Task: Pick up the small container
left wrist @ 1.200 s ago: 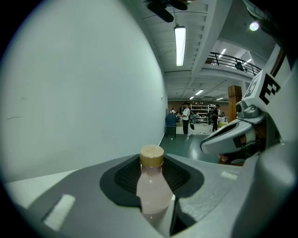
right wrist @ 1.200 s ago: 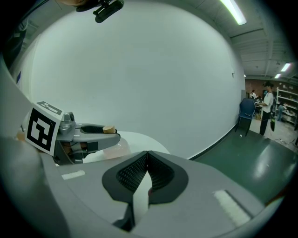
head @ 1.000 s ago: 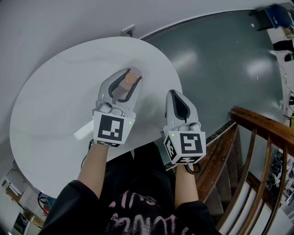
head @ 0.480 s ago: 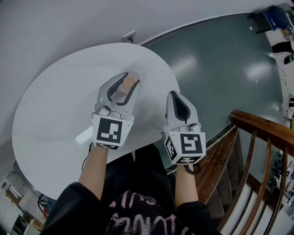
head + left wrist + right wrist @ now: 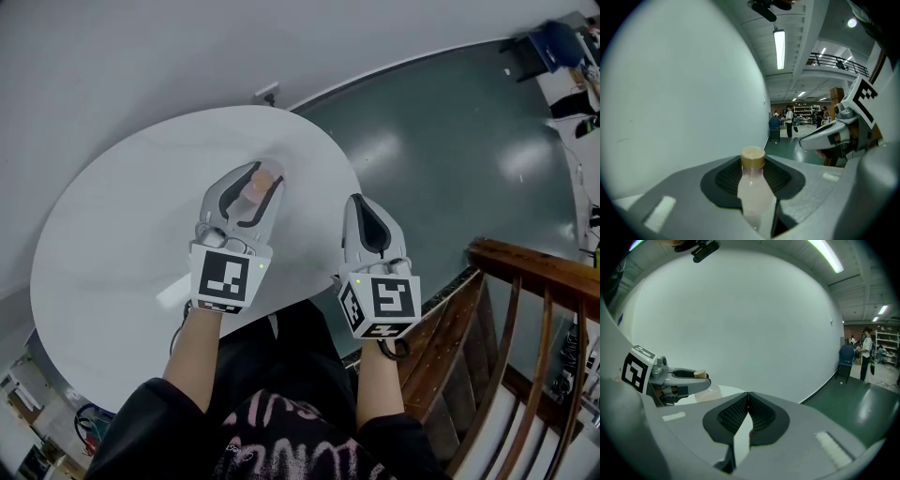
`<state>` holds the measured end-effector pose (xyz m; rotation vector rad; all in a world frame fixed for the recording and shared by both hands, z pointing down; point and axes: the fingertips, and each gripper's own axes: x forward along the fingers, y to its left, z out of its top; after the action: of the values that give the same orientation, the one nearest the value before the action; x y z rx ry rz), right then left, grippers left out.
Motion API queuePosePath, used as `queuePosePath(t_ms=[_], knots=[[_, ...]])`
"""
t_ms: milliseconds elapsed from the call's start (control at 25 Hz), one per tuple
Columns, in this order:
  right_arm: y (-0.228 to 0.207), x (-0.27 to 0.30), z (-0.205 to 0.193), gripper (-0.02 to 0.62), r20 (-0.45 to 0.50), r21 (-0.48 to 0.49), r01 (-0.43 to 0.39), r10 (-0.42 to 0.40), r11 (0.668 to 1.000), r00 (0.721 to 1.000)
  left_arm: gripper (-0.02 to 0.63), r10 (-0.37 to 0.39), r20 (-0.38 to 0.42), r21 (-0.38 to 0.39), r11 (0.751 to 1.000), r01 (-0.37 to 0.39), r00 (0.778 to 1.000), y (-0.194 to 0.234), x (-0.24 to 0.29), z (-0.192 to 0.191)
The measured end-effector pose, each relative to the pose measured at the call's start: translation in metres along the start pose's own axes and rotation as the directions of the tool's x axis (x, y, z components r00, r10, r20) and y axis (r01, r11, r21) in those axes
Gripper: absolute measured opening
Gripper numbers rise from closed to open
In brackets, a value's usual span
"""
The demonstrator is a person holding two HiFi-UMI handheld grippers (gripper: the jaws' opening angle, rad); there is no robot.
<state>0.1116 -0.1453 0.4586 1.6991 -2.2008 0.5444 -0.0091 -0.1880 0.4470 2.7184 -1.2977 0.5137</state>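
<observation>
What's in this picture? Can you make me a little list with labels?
small container: pale bottle with a tan cap, standing upright
left gripper: fingers closed on the small container
right gripper: fingers together, holding nothing
table: round and white, under the left gripper
floor: dark green, beside the table
lifted off the table: cannot tell
</observation>
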Motion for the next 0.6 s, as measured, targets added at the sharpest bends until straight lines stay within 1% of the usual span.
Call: queuePosePath(t_ms=[280,440,600], knots=[[0.004,-0.009,0.016,0.012,0.033,-0.012,-0.011,0.012,1.000,0.999,0.140,0.026,0.004,-0.016,1.000,-0.026,1.000,0.002,-0.015,0.012],[0.005,-0.013,0.026,0.012,0.056,-0.018,-0.014,0.015,1.000,0.998,0.140,0.043,0.011,-0.006,0.999,-0.043,0.999,0.004,-0.023,0.020],[0.004,-0.024,0.043,0.012,0.082,-0.024,-0.019,0.020,1.000,0.996,0.140,0.058,0.019,0.006,0.998,-0.058,0.998,0.003,-0.033,0.037]])
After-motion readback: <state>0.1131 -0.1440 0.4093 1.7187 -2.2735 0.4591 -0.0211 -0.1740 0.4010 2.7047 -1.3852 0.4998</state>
